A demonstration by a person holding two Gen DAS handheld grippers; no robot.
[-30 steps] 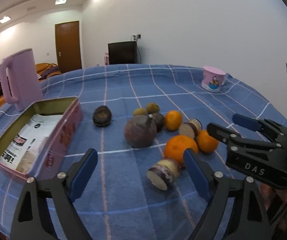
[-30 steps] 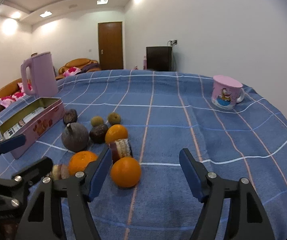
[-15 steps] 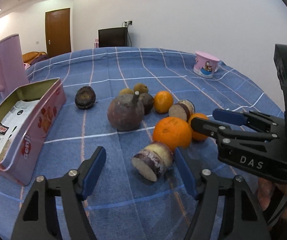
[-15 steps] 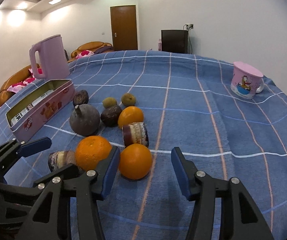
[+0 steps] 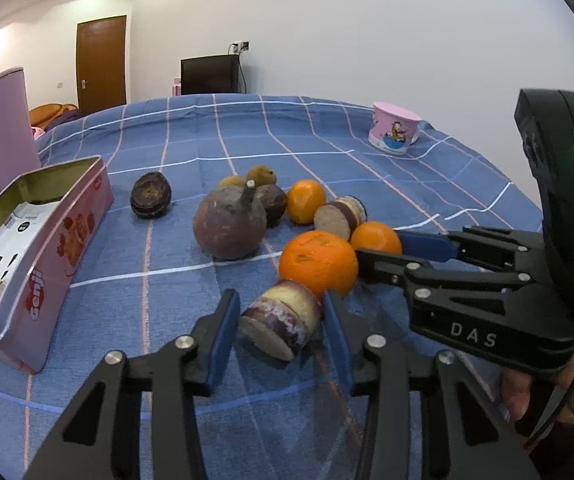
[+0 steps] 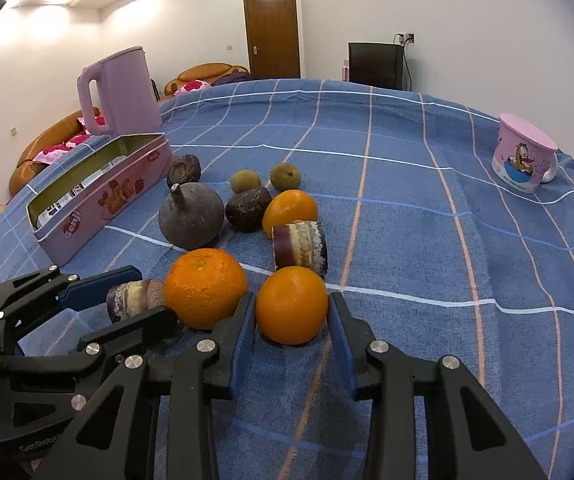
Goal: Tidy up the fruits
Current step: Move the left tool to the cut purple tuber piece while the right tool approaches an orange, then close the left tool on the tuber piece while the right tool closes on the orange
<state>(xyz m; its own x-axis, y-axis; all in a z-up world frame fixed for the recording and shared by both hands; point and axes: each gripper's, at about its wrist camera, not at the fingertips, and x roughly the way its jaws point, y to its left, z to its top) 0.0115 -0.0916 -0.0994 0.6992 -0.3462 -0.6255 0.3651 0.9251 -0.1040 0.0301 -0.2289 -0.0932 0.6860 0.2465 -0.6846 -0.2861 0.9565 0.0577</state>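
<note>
Fruits lie clustered on a blue checked tablecloth. My left gripper has its blue pads on both sides of a purple sugarcane piece, closed to its width and seeming to touch it. My right gripper straddles a small orange, pads close to or touching its sides. A bigger orange sits between the two. Behind are a mangosteen, a second sugarcane piece, another orange, dark passion fruits and two small brown fruits.
An open pink tin box with printed paper inside stands at the left. A pink kettle stands behind it. A pink cartoon mug sits far right. The table edge drops off on the right.
Both grippers moved forward and down and narrowed: the left around the near sugarcane piece, the right around the near small orange.
</note>
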